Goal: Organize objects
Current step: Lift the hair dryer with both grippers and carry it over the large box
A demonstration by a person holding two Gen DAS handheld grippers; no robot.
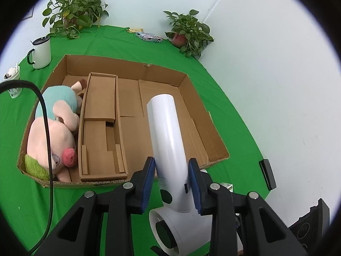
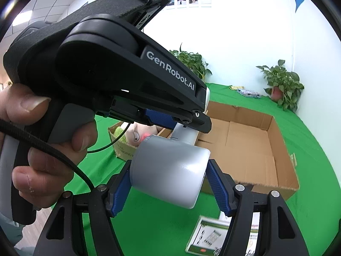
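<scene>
A white hair dryer (image 1: 168, 149) is held in the air near the front edge of an open cardboard box (image 1: 191, 89). My left gripper (image 1: 172, 181) is shut on its handle, which points out over the box. My right gripper (image 2: 170, 186) has its blue pads around the dryer's round barrel (image 2: 170, 170), which fills the gap between them; the right pad seems a little apart from it. The left gripper's body (image 2: 119, 70) and the hand holding it fill the upper left of the right wrist view. A plush pig (image 1: 57, 132) lies in the box's left compartment.
A cardboard divider insert (image 1: 102, 128) stands in the box beside the pig. A white mug (image 1: 41, 52), a small cup (image 1: 12, 81), two potted plants (image 1: 74, 15) (image 1: 189, 32) and a patterned packet (image 1: 149, 36) sit on the green cloth (image 1: 119, 42). A booklet (image 2: 208, 236) lies near me.
</scene>
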